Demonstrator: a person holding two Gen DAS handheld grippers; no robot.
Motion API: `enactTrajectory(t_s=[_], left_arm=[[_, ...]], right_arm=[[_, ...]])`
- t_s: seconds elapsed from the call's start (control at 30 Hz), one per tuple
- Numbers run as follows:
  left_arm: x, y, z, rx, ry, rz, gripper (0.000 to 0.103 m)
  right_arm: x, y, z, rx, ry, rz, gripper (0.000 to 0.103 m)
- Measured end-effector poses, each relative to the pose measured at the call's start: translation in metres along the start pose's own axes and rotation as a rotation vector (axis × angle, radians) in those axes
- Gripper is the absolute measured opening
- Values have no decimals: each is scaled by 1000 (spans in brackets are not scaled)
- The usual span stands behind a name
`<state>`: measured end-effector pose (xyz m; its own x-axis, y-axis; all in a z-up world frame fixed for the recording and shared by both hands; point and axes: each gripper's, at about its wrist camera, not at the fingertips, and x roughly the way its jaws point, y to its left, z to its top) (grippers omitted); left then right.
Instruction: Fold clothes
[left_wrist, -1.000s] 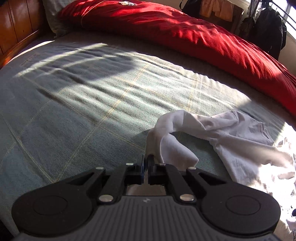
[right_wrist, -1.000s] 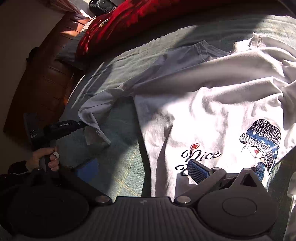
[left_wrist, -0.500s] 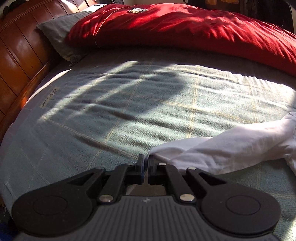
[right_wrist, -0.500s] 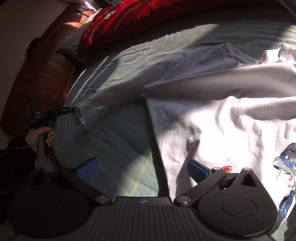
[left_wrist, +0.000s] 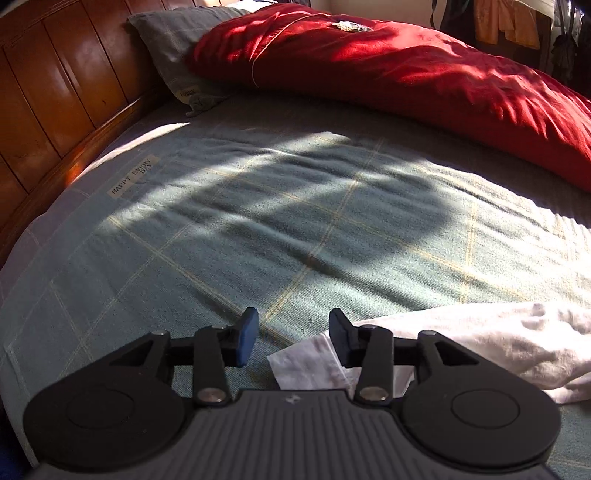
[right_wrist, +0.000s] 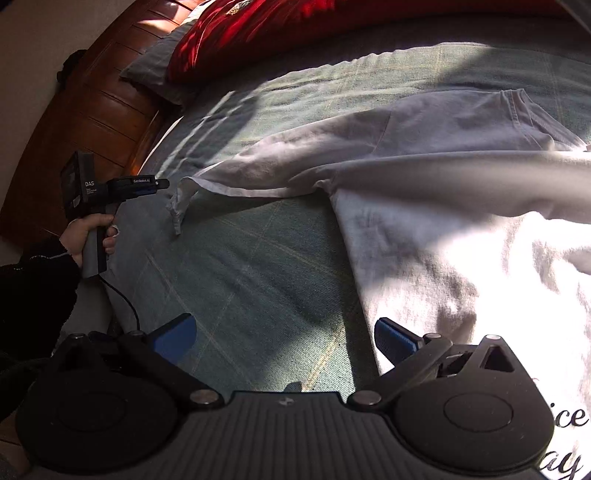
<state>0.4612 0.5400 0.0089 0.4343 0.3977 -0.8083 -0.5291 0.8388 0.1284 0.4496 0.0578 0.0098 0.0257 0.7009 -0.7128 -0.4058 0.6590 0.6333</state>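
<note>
While my jaws part, nothing stays pinched between them.
Left gripper (left_wrist: 292, 336): jaws opening, blue pads apart, not pressing cloth; sleeve end lies under and between them, closer to the pad on the picture's right.
Sleeve (left_wrist: 480, 347): white, stretched flat on the bed, running off to the right in the left wrist view.
Right gripper (right_wrist: 284, 338): fingers spread wide, empty, hanging over bare bedspread; the pad on the right side sits just over the shirt's side edge.
Left hand (right_wrist: 92, 236): seen from the right wrist view, wrapped round the left gripper's handle, dark sleeve cuff behind it.
T-shirt (right_wrist: 461, 236): white, front up, spread on the bed; black script print at its lower right, partly cut off.
Bedspread (left_wrist: 295, 229): green with thin yellow checks, sun patches and shadows.
Pillow (left_wrist: 166, 48): grey-green, by the headboard.
Red duvet (left_wrist: 406, 74): bunched along the far side.
Headboard (left_wrist: 55, 92): brown wood, far left.
</note>
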Motion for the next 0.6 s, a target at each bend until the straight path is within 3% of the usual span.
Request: enactTrajectory(t_s=[0.1,0.3,0.37,0.4,0.43,0.47,0.5,0.57,0.6], left_arm=[[10,15,-8,-111,70,-28,48],[36,24,-55,-335,223,-110,57],[38,18,-65,-370,212,-95,60],[36,12,-65,-333,204,-90,58],[34,6,-64,-296,196,-85,55],[32,4,-61,-271,199,-115,34],[30,3,-59,-245,202,-146,22],[24,5,-53,-209,202,-176,10],[21,9,-50,-197,187,-158,9]], right_arm=[[5,2,3,-3,2,0,103],[14,5,8,12,10,10,103],[16,6,11,6,13,7,103],[17,7,12,3,15,6,103],[18,8,13,1,16,3,103],[18,8,14,0,17,1,103],[18,8,14,-1,17,0,103],[19,8,15,0,17,0,103],[19,8,16,1,16,0,103]])
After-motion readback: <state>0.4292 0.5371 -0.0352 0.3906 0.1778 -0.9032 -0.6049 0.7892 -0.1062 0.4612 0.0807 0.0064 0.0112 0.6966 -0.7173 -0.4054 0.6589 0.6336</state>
